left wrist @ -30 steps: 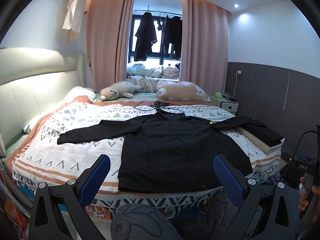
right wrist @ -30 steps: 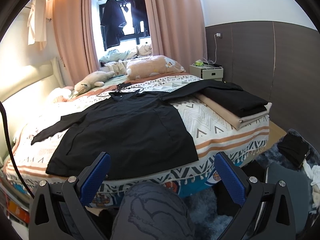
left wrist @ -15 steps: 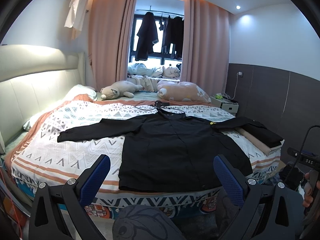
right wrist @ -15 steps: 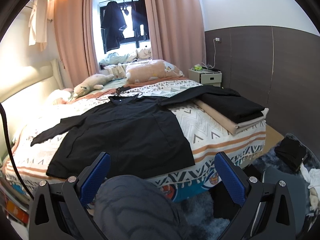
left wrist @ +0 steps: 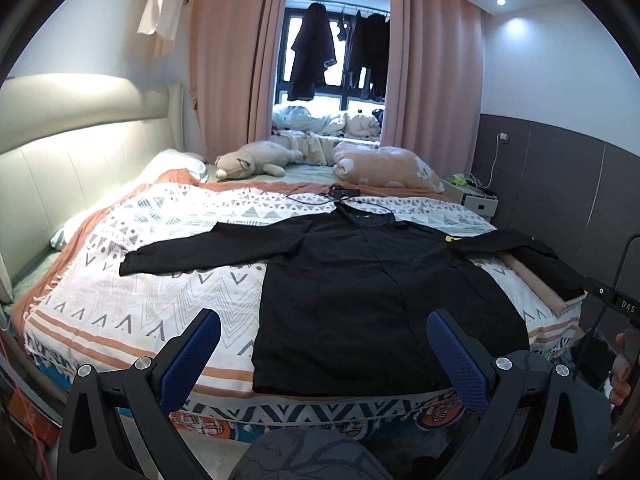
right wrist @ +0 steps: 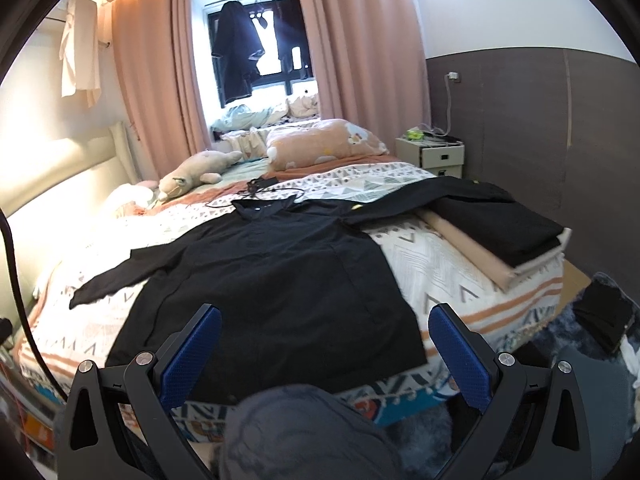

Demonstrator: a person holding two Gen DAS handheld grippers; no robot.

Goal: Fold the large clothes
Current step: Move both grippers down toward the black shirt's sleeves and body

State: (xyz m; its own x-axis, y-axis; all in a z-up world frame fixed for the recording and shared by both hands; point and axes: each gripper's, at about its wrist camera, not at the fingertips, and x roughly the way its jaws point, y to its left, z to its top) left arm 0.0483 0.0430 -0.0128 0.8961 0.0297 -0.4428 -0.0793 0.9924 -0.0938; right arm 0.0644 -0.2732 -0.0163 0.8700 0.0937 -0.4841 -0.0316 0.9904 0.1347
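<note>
Spread flat and face-up across the bed with the zigzag-patterned white and orange cover: a large black long-sleeved button-front shirt, hem at the bed's near edge, collar pointing toward the window, long axis running hem to collar, sleeves stretched out sideways, the right one draped over a folded black and beige stack at the bed's right side. Likely the opening step, nothing folded yet. Next: reach down to a sleeve or side edge. Left hand-held gripper and right hand-held gripper both spread wide, holding nothing, hovering off the bed's near edge.

Patterned bed with spread black shirt, folded stack, two plush pillows behind.
</note>
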